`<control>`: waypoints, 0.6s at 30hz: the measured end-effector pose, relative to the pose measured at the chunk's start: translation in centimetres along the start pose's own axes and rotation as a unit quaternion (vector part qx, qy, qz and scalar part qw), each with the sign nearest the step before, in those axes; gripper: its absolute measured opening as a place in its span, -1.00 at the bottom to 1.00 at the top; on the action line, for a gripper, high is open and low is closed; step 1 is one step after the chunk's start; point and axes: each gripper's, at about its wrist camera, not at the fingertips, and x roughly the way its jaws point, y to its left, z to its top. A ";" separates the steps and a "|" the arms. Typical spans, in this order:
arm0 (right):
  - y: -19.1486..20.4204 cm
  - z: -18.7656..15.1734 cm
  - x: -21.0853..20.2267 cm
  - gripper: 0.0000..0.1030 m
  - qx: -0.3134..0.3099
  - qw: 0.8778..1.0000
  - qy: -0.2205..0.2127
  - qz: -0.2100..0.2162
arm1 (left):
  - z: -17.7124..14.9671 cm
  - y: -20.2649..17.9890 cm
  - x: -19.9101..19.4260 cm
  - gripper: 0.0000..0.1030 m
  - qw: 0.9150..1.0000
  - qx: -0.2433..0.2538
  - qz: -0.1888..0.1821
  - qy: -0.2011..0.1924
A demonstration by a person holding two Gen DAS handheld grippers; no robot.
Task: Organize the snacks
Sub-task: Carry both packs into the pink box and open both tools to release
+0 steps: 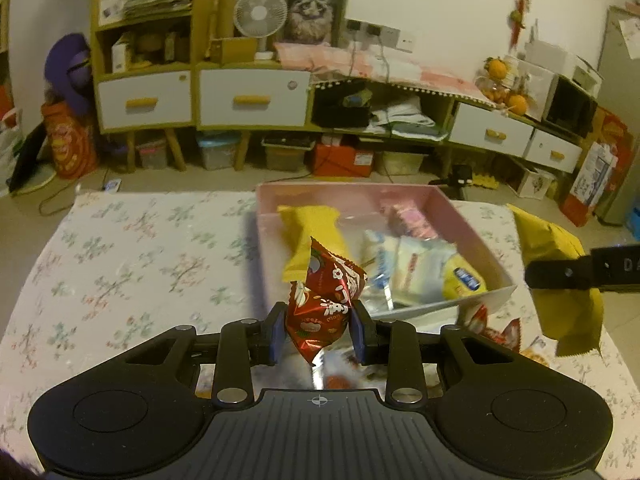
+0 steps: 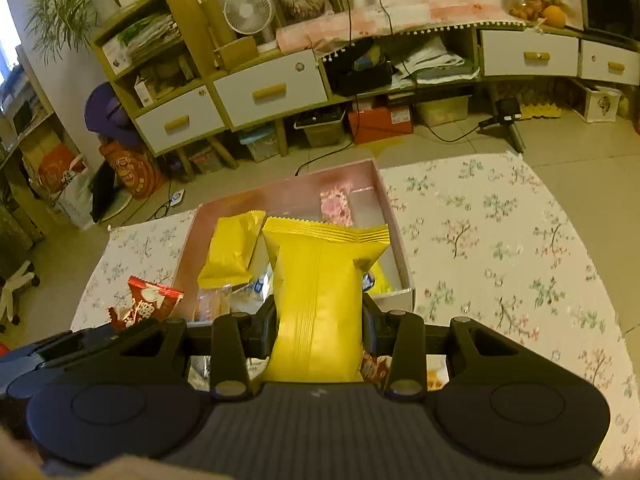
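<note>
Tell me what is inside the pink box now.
In the pink box lie a yellow packet, a pink sweet and pale wrapped snacks. The held yellow bag hides the rest.

The pink box [image 1: 472, 236] sits open on the flower-patterned tabletop [image 1: 140, 248]. Inside it, a yellow packet [image 1: 308, 232] lies along its left side, a pink-patterned sweet [image 2: 336, 205] near its far wall, and pale white-and-blue packets [image 1: 416, 268] with a yellow-and-blue one [image 1: 464, 280] at its near right corner. A crinkled red packet [image 1: 324, 304] with white print is pinched upright just before the box's near edge. A larger yellow packet [image 2: 320, 300], serrated top seal upward, is held above the box's near wall.
</note>
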 end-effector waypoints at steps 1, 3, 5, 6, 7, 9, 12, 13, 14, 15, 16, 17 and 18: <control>0.0 0.3 0.1 -0.28 -0.003 1.000 0.001 -0.003 | 0.3 -0.4 0.2 -0.42 1.000 0.004 0.000 -0.001; -0.1 0.8 0.6 -0.28 -0.012 1.000 0.003 -0.006 | 0.8 -1.1 0.6 -0.42 1.000 0.008 0.000 -0.003; -0.2 1.2 1.1 -0.28 -0.016 1.000 0.006 -0.007 | 1.6 -1.5 1.2 -0.42 1.000 0.006 -0.004 -0.002; -0.3 1.4 1.3 -0.28 -0.018 1.000 0.006 -0.009 | 2.0 -1.7 1.6 -0.42 1.000 0.006 -0.006 -0.001; -0.4 1.7 1.6 -0.28 -0.019 1.000 0.006 -0.010 | 2.3 -1.9 1.9 -0.42 1.000 0.007 -0.006 -0.001; -0.7 2.3 2.4 -0.28 -0.018 1.000 0.007 -0.010 | 2.9 -2.2 2.7 -0.42 1.000 0.012 -0.007 0.000; -1.4 3.1 3.8 -0.28 -0.006 1.000 0.015 -0.002 | 3.6 -2.7 4.2 -0.42 1.000 0.018 -0.010 0.007; -1.4 3.3 4.2 -0.28 -0.004 1.000 0.018 0.002 | 3.8 -2.8 4.6 -0.42 1.000 0.020 -0.011 0.009; -1.5 3.5 4.7 -0.28 -0.002 1.000 0.020 0.003 | 4.0 -3.0 5.2 -0.42 1.000 0.023 -0.013 0.012; -1.4 3.7 5.1 -0.28 -0.002 1.000 0.021 0.003 | 4.2 -3.1 5.7 -0.41 0.999 0.027 -0.013 0.014; -1.4 3.9 5.6 -0.28 -0.002 1.000 0.022 0.002 | 4.2 -3.3 6.2 -0.41 0.999 0.029 -0.011 0.016; -1.4 4.1 6.0 -0.28 -0.003 1.000 0.022 0.001 | 4.4 -3.4 6.8 -0.41 0.999 0.030 -0.010 0.019; -1.4 4.3 6.3 -0.28 -0.004 1.000 0.023 0.002 | 4.5 -3.4 7.4 -0.41 0.999 0.031 -0.010 0.021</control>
